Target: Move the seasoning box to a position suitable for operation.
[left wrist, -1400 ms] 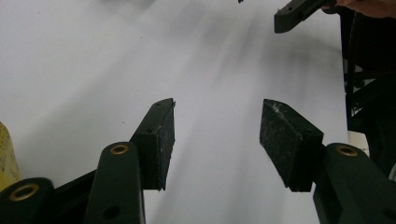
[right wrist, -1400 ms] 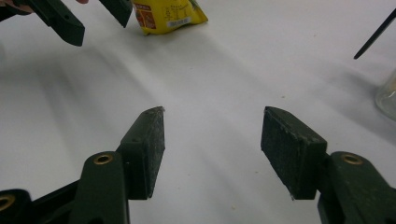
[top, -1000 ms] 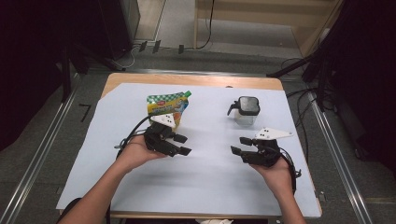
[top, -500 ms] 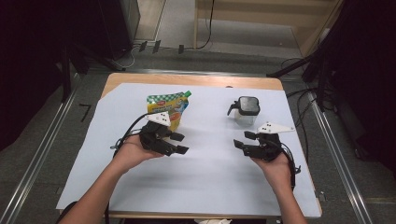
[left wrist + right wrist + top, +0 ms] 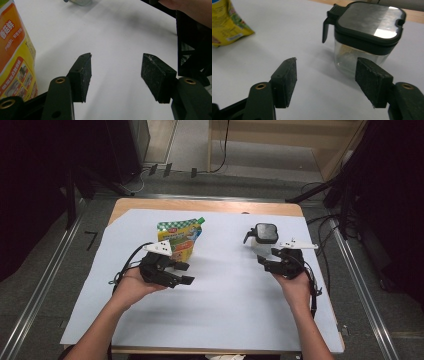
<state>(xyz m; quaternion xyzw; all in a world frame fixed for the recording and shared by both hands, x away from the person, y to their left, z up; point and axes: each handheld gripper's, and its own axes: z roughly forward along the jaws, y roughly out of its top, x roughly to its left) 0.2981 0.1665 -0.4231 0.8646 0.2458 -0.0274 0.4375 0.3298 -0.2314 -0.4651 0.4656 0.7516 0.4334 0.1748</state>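
A wooden tabletop [image 5: 210,205] lies under a pale sheet [image 5: 225,295] covering most of it. Metal rails [image 5: 45,275] flank the tabletop on both sides. Beyond the tabletop, grey floor [image 5: 200,182] carries black cables [image 5: 220,150] towards light wooden furniture [image 5: 280,135]. Darkness surrounds the tabletop's sides.

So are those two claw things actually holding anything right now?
No. The left gripper gapes over bare table beside the pouch; the right gripper, jaws just opening, stands short of the jar.

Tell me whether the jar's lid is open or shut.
Shut: the black lid sits flat on the clear jar, no gap at its rim.
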